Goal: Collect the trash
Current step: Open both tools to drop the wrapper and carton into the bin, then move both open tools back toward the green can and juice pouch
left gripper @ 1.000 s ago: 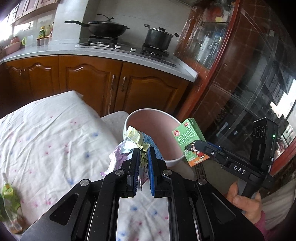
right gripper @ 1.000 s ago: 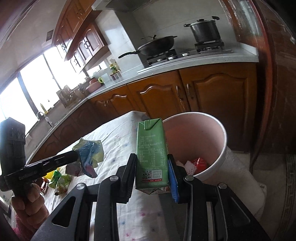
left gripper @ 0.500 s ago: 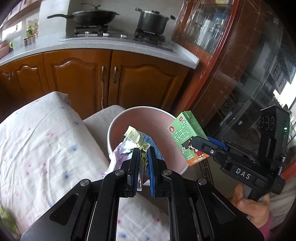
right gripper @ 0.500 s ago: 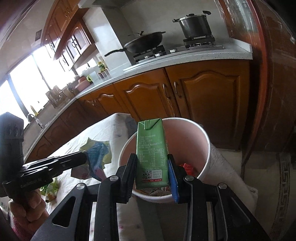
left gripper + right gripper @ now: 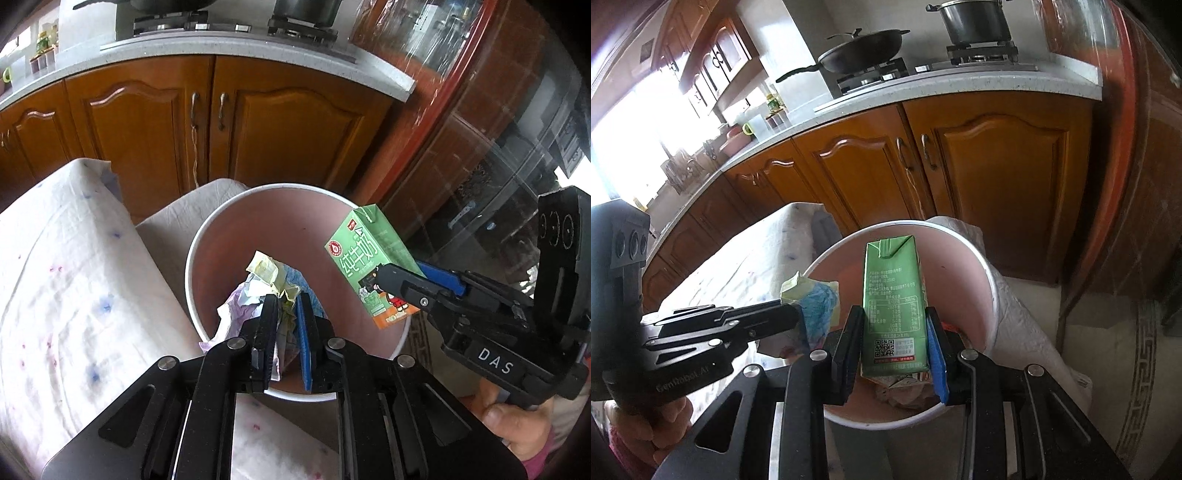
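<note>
Trash is in both your grippers, held over the pink bin (image 5: 207,266). From the left wrist camera, your left gripper (image 5: 286,306) pinches a crumpled wad of wrappers (image 5: 264,280) tight, hanging inside the rim on the side nearest the cloth-covered table (image 5: 74,266), so a release should drop it straight in. To its right, the green milk carton (image 5: 365,258) hangs over the bin's far right rim. From the right wrist camera, your right gripper (image 5: 894,332) clamps that carton (image 5: 892,295) upright by its sides, above litter already lying in the bin (image 5: 993,295). The wad (image 5: 816,306) sits just beside it; open room below both looks ample.
</note>
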The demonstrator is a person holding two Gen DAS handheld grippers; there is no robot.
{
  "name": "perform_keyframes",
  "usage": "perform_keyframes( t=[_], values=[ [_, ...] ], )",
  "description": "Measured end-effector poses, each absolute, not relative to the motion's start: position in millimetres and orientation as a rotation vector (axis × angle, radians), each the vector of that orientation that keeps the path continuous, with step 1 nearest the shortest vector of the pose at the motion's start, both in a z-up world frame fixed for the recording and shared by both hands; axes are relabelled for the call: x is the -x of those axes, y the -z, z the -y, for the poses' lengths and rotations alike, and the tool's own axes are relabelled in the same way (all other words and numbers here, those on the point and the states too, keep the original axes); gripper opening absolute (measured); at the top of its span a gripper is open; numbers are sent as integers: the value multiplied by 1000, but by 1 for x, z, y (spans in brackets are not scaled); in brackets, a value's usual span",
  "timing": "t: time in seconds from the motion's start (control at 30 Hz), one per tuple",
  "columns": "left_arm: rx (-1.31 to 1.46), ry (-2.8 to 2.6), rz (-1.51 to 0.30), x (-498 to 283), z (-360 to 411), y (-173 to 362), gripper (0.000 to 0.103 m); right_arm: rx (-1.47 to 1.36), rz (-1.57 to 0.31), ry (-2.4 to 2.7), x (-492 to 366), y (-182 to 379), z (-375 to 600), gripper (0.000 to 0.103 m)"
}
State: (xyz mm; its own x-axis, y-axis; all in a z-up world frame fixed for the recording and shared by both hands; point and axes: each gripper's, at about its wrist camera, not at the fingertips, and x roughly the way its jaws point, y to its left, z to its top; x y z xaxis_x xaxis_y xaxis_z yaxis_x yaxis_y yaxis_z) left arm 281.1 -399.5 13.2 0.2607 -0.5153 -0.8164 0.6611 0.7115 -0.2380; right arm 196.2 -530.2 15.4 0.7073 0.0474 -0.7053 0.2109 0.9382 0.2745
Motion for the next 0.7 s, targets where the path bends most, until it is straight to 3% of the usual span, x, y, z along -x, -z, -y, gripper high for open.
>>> perform_keyframes(
  t=[0.07,0.37,0.7],
  values=[
    [-162,799,-1041,-283,400,-11,11,-358,-789,95,-198,-13,533,33],
    [-154,802,-1055,-284,400,-9,42,-389,-793,100,-199,-8,540,39],
    [-106,799,-1037,-277,381,-16,51,-438,-721,96,-180,-20,544,53]
  ],
)
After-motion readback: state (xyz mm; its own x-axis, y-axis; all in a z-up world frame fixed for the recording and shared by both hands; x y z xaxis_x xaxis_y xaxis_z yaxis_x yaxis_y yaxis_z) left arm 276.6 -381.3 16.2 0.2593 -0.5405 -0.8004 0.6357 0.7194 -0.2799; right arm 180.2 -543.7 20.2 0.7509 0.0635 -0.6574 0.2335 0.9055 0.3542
